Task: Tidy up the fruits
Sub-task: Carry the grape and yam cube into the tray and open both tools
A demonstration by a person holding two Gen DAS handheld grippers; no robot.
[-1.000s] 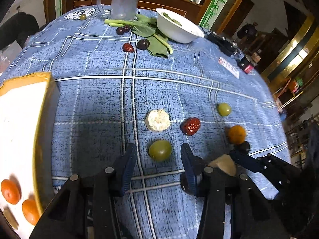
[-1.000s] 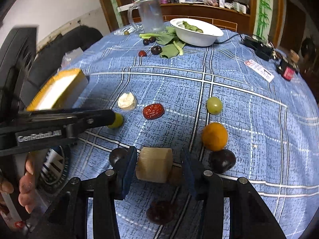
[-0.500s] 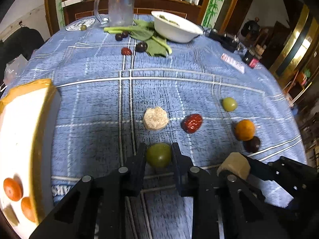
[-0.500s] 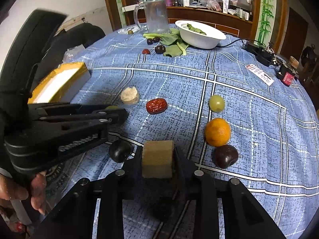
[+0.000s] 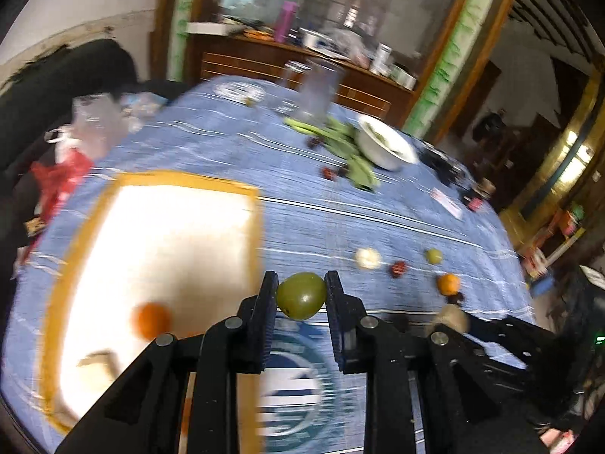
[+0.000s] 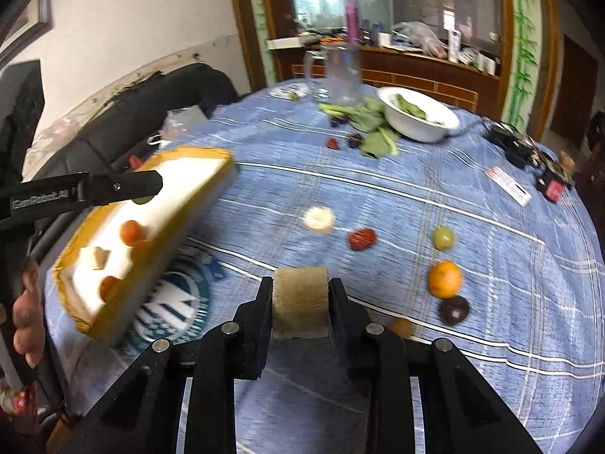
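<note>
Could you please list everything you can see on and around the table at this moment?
green fruit: one, held in left gripper, beside tray
tan block: one, held in right gripper
tray: one, white with orange rim, table's left
oranges in tray: three
orange: one, on cloth
red date: one, mid-table
green grape: one
dark plum: one
white bowl: one, far side
glass mug: one
left gripper: shut
right gripper: shut

L gripper [image 5: 301,295] & R gripper [image 6: 300,302]: jaws clamped, both raised.
</note>
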